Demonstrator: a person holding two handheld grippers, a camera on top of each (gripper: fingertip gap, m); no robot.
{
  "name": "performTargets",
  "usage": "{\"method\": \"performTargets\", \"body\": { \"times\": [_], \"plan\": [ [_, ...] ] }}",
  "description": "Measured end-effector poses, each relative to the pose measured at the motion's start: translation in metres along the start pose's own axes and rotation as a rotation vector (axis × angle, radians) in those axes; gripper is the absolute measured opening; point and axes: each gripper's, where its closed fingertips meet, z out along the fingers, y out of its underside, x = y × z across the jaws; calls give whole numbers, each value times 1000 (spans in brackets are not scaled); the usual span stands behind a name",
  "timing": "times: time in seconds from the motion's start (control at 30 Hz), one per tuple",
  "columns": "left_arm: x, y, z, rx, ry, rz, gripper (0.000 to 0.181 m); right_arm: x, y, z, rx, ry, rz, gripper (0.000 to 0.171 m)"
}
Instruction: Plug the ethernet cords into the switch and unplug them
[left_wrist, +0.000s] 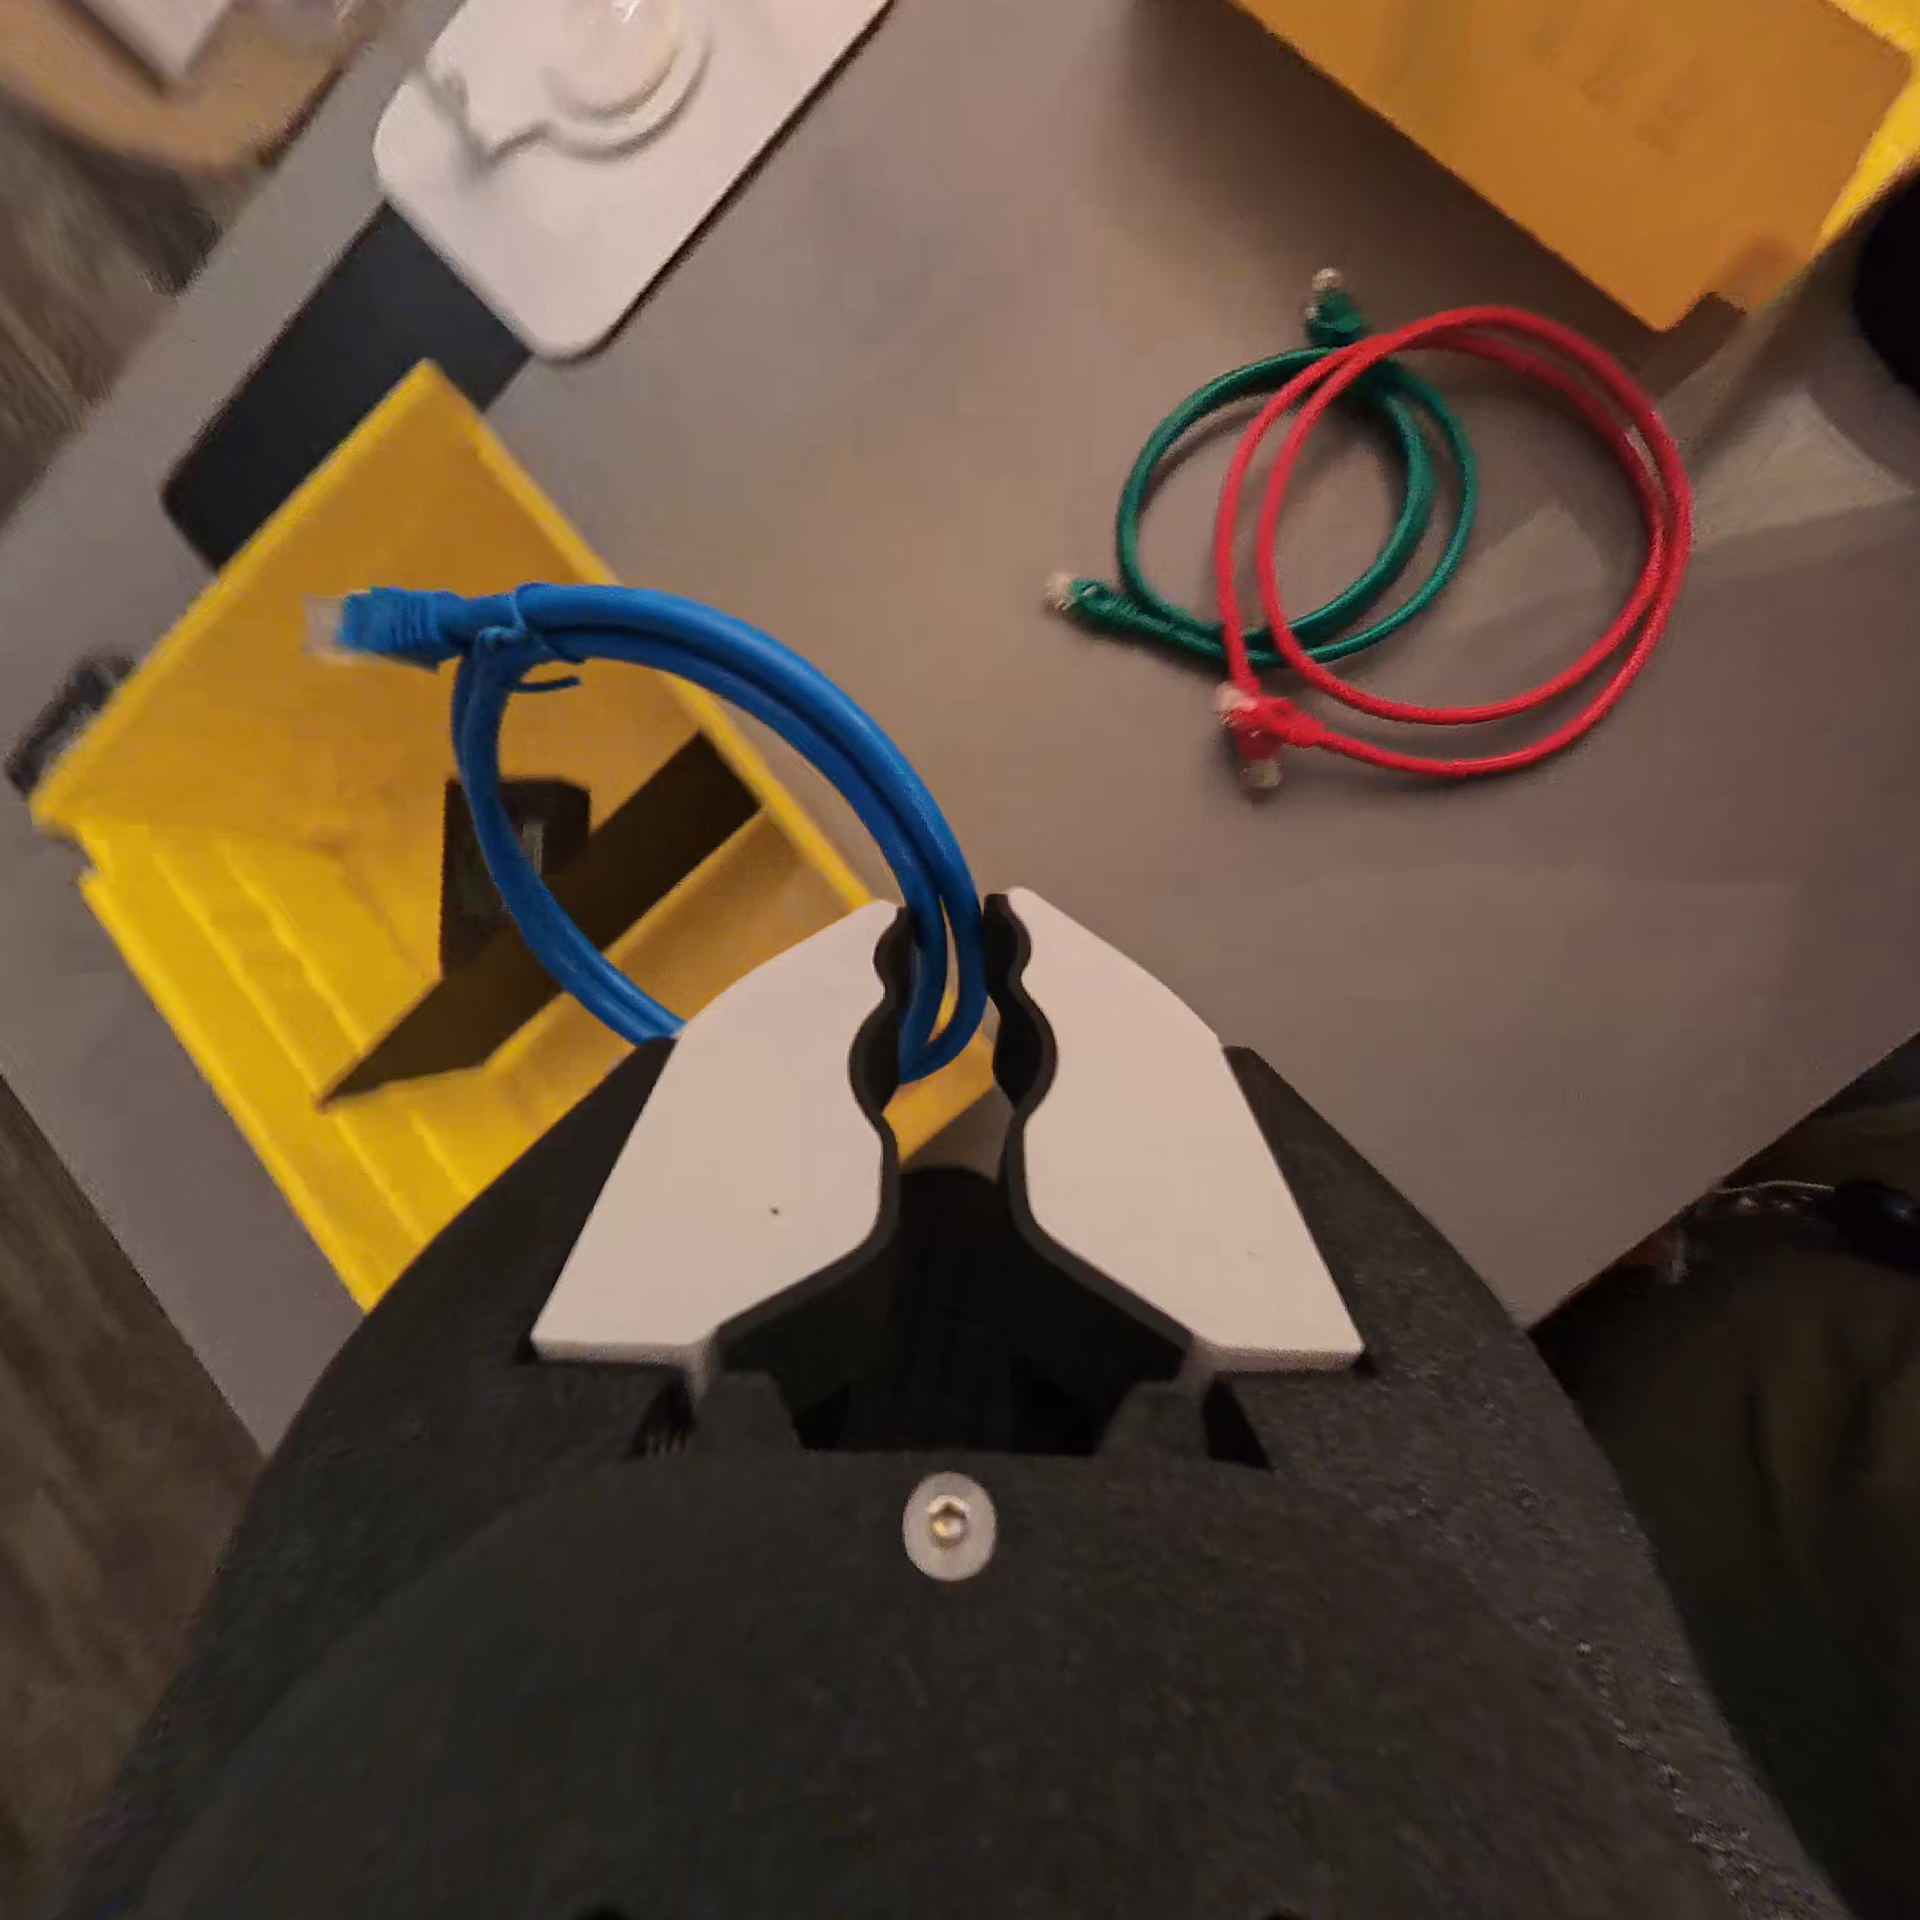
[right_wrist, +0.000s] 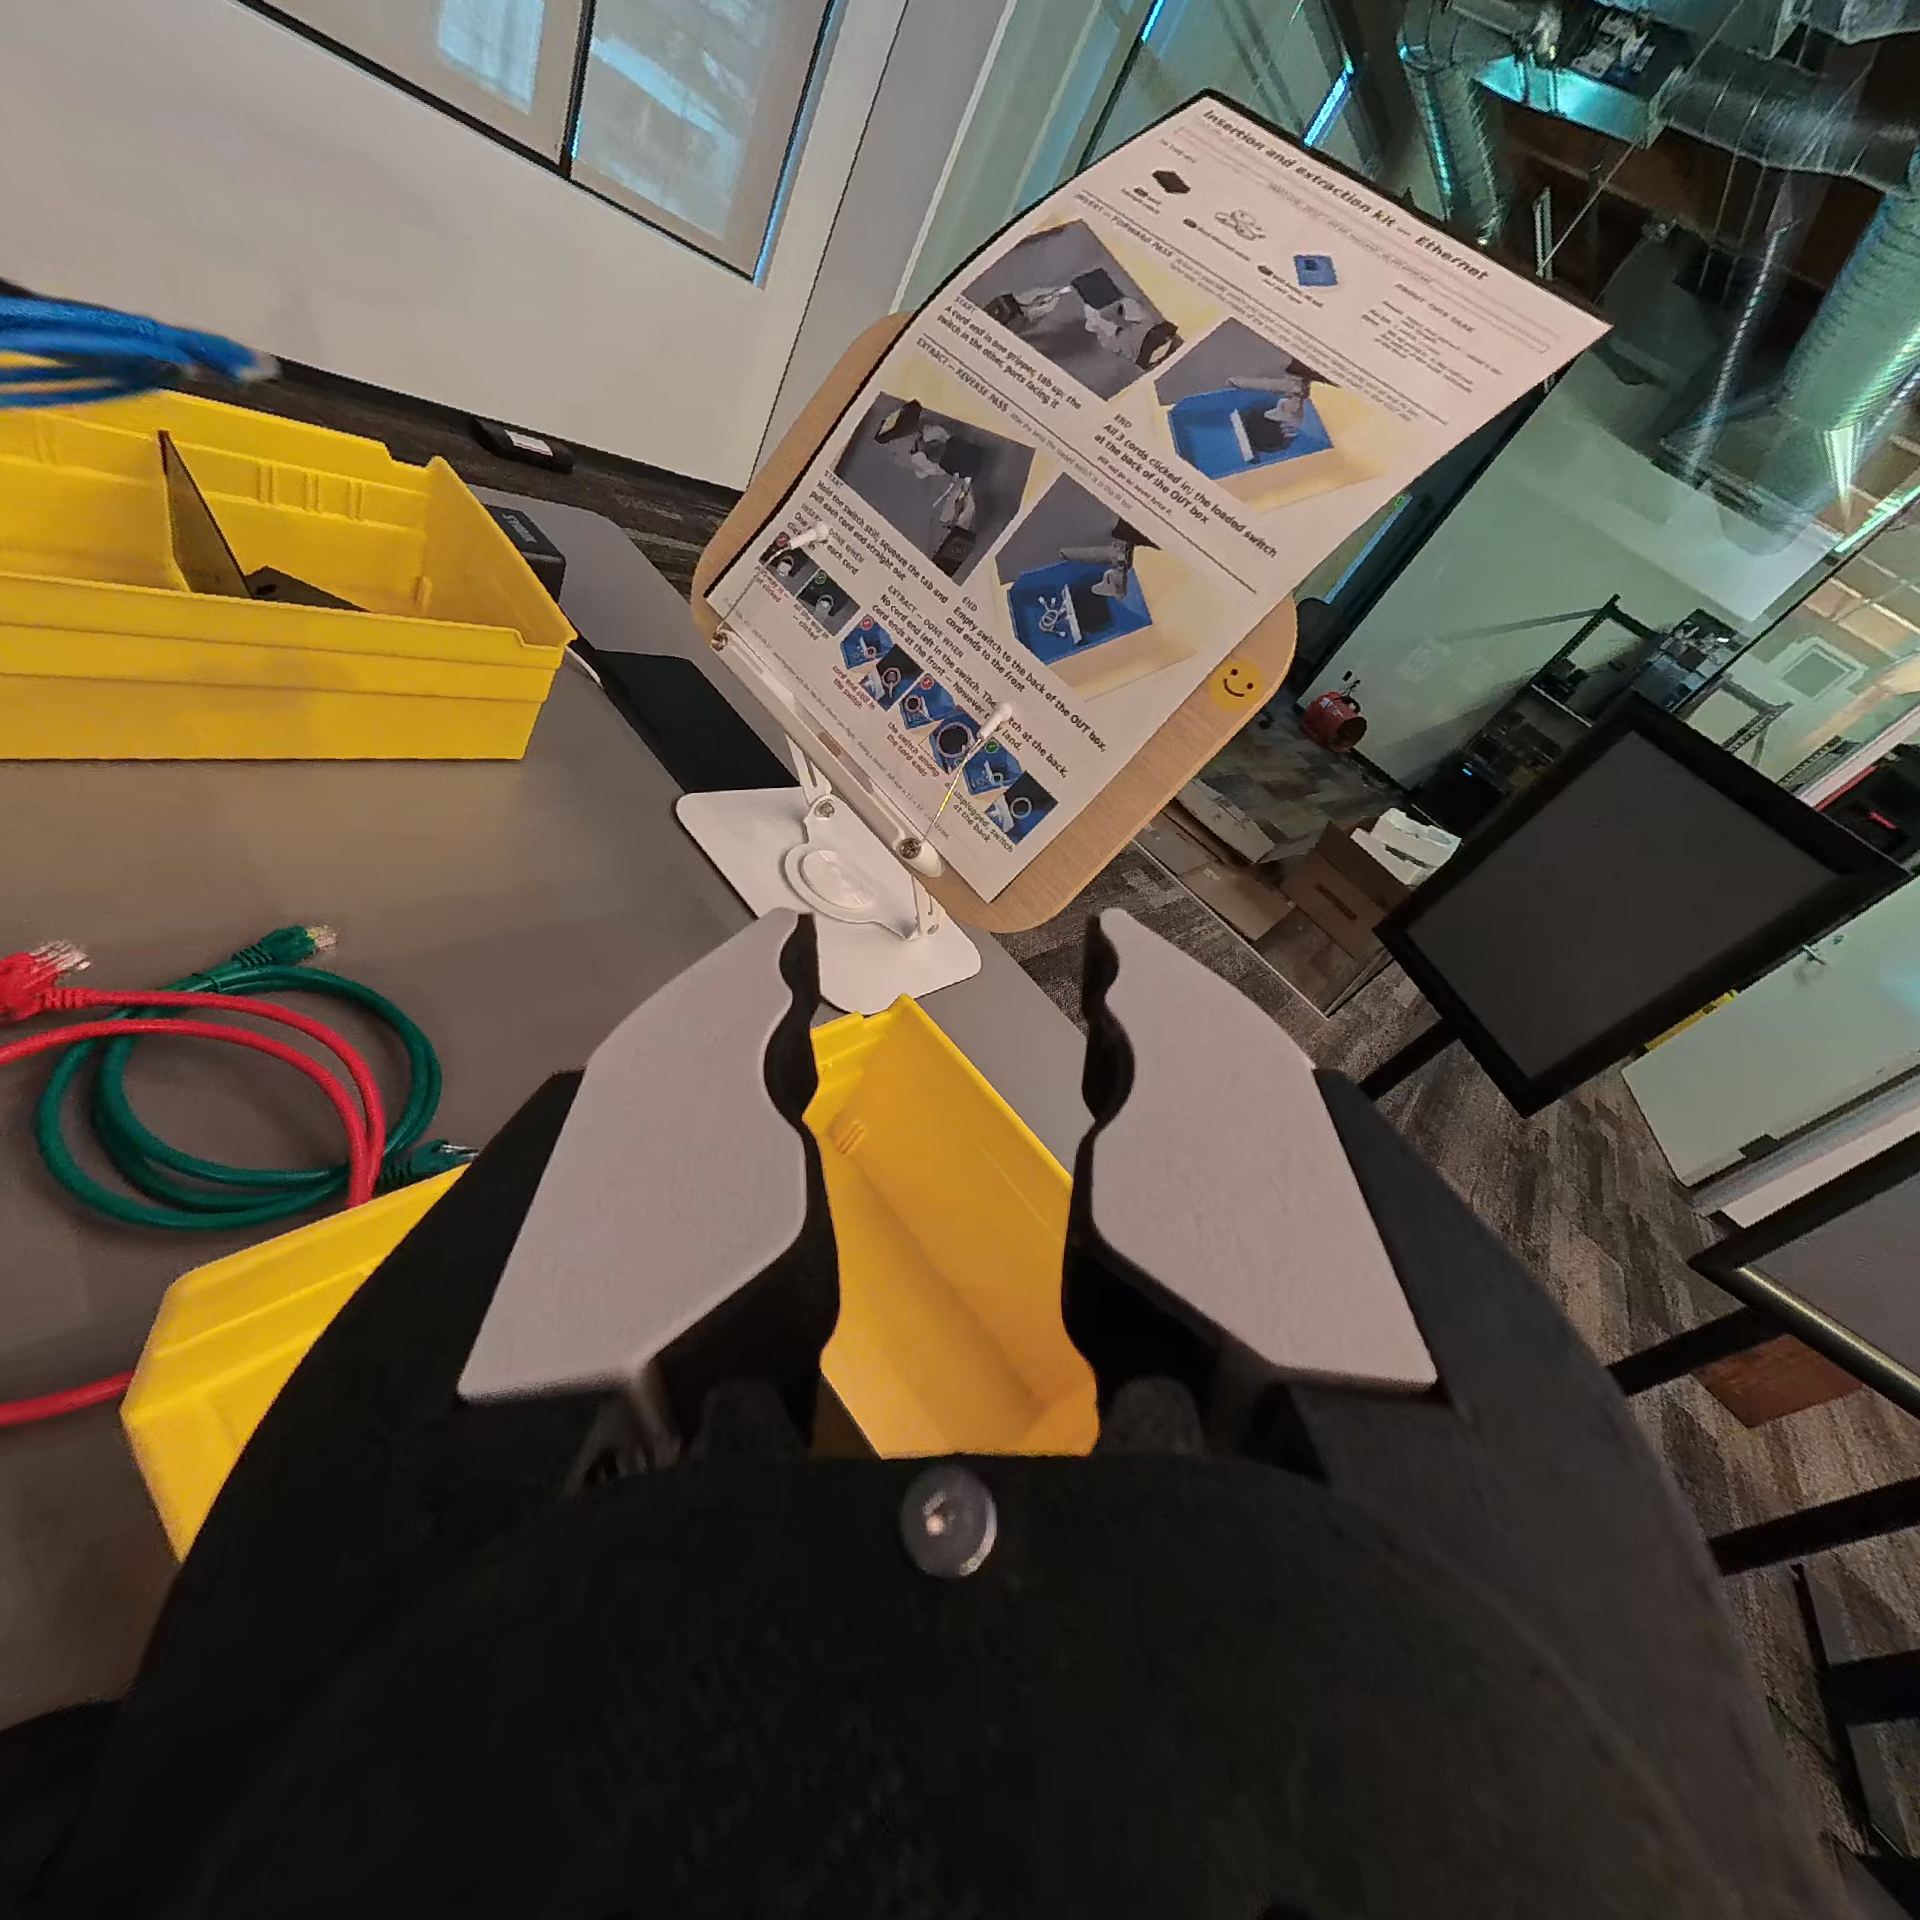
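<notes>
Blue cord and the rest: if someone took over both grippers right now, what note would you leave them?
Left gripper: shut on the coiled blue ethernet cord, lifted above the divided yellow bin; one plug points free.
Right gripper: open, empty, hovering above the second yellow bin.
Green cord and red cord lie overlapped and coiled on the grey table.
A dark object sits in the divided bin, possibly the switch; too blurred to confirm.
Done: blue cord picked up. Left: no cord appears plugged in yet, so plugging and unplugging all three remain.

Grey table (right_wrist: 312, 883) on patterned carpet (right_wrist: 1558, 1174), white wall (right_wrist: 312, 208), glass partitions (right_wrist: 1558, 582), exposed ducts (right_wrist: 1455, 94) overhead.
</notes>
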Motion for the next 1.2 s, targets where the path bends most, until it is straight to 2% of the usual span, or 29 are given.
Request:
{"method": "performTargets", "body": {
  "times": [0.17, 0.37, 0.53, 0.6, 0.63, 0.73, 0.83, 0.9, 0.97, 1.03, 1.1, 1.13, 1.17, 1.2],
  "plan": [
    [74, -46, 64, 17, 59, 227, 13, -2, 0, -1, -6, -1, -5, 50],
    [145, -47, 143, -66, 183, 373, 12, -1, 1, -4, -3, -3, 0, 50],
    [161, -50, 167, -25, 188, 397, 13, 2, 4, -5, 2, -2, 17, 50],
    [161, -56, 161, 23, 207, 385, 28, 3, 5, -5, 1, 0, 20, 50],
    [156, -61, 154, 48, 207, 368, 34, 4, 5, -6, 3, 2, 21, 50],
    [115, -77, 115, 138, 195, 333, 35, 5, 6, -7, 7, 3, 28, 50],
    [5, -84, 73, 152, -28, 257, 35, 6, 9, -8, -8, 8, 29, 50],
    [-68, -74, 64, 61, -103, 155, 35, 7, 10, -7, -17, 13, 29, 50],
    [-123, -54, 75, -65, -98, 45, 35, 8, 12, -6, -27, 19, 31, 50],
    [-147, -22, 99, -237, 18, -93, 40, 8, 14, -5, -43, 26, 28, 50],
    [-161, 0, 120, -335, 103, -186, 30, 8, 16, -4, -61, 31, 21, 50],
    [-166, 7, 130, -351, 126, -139, 26, 8, 16, -4, -66, 32, 19, 50],
    [-171, 15, 137, -371, 129, -50, 30, 7, 16, -3, -69, 30, 19, 50],
    [-178, 26, 142, -422, 114, 31, 47, 7, 17, -2, -74, 29, 19, 50]
  ]
}}
